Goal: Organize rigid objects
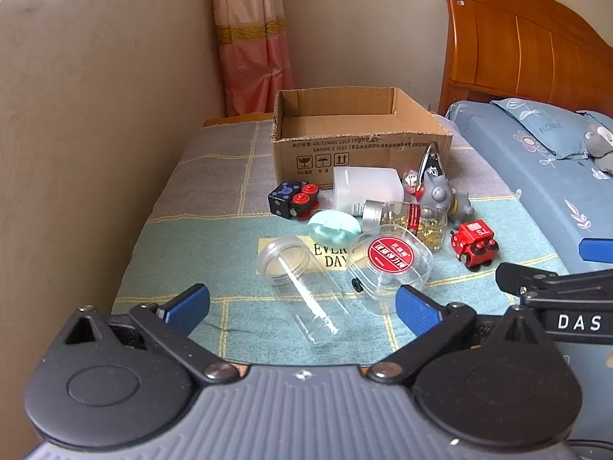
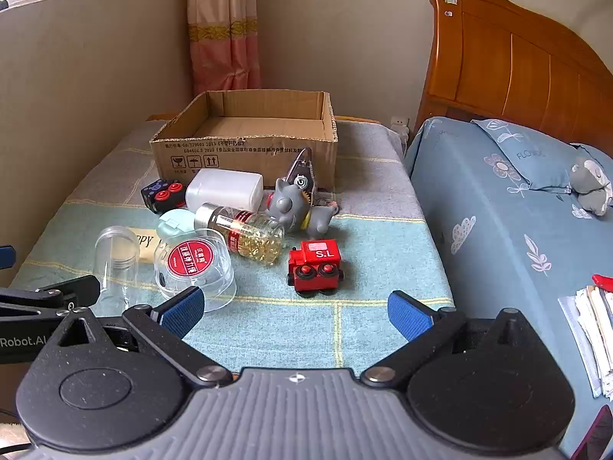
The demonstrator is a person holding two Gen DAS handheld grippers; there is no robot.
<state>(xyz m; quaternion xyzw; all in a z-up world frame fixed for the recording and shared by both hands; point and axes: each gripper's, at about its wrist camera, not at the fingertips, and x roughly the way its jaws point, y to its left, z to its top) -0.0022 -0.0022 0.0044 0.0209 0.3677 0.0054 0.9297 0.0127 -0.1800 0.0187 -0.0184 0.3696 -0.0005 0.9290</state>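
A pile of small objects lies on a checked cloth in front of an open cardboard box point(image 1: 360, 142) point(image 2: 245, 142). Nearest my left gripper point(image 1: 302, 306) lie a clear jar point(image 1: 302, 280) on its side and a clear tub with a red label point(image 1: 390, 264). Behind them are a mint case point(image 1: 333, 226), a capsule bottle point(image 1: 410, 218), a white container point(image 1: 367, 188), a black and red toy point(image 1: 293, 199), a grey toy point(image 1: 444, 191) and a red toy train point(image 1: 475, 243). My right gripper point(image 2: 295, 312) is open, just short of the red train point(image 2: 316, 266). Both grippers are empty.
A wall runs along the left of the cloth-covered table point(image 1: 199, 237). A bed with a blue sheet point(image 2: 498, 222) and a wooden headboard point(image 2: 517, 61) lies to the right. Papers point(image 2: 594, 329) lie on the bed. A pink curtain point(image 1: 253, 38) hangs behind the box.
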